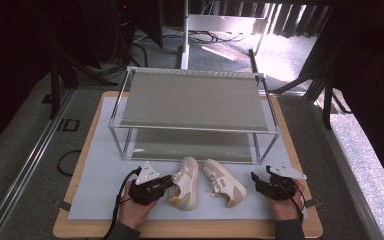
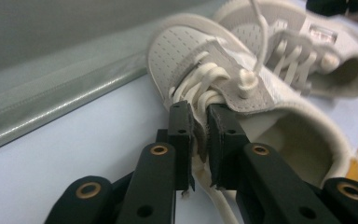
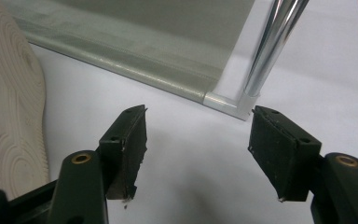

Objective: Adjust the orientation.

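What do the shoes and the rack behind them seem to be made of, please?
The left shoe looks like matte cream leather or a synthetic, with perforated toe, cotton-like laces and a ribbed rubbery sole. The right shoe looks alike. The rack has shiny chromed metal tubes; its shelves look like dull grey fabric with a stitched hem.

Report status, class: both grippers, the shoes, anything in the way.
Left gripper shut on left shoe at its laces. Right gripper open, holding nothing, beside right shoe. Shoe rack stands just beyond; nothing blocking.
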Motion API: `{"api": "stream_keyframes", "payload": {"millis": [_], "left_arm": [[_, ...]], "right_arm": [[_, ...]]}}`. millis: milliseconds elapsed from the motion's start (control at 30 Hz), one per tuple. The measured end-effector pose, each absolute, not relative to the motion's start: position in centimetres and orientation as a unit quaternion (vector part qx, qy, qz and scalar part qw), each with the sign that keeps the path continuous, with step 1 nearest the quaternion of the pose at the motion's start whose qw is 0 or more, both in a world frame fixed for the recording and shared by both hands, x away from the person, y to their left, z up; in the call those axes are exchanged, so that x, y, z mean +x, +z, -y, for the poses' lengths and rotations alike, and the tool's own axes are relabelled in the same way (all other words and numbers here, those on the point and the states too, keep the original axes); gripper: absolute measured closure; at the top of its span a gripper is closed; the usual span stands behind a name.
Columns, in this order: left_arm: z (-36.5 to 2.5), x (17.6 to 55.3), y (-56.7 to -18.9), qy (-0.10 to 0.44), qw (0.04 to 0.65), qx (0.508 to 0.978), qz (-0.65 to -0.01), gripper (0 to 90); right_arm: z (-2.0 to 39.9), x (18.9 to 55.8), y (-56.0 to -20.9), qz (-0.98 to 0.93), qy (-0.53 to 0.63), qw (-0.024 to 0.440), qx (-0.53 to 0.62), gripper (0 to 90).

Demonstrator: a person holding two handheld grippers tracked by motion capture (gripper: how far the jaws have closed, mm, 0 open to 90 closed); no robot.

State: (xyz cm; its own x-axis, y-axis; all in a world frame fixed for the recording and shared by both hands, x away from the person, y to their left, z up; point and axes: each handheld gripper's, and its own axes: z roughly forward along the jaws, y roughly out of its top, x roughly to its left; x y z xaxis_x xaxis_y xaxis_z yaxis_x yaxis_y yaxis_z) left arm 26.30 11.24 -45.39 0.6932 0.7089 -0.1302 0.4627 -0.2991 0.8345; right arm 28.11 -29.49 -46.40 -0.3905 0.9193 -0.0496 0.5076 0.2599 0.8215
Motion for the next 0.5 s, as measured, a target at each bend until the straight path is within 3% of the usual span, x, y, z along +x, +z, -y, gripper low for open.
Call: {"api": "stream_keyframes", "payload": {"millis": [500], "left_arm": [[-10.8,26.4,-43.7,0.164,0.481,0.769,-0.388,83.8]], "right_arm": [[29.4,28.1,-46.4,-0.746,0.375,0.275,0.476,36.6]]}}
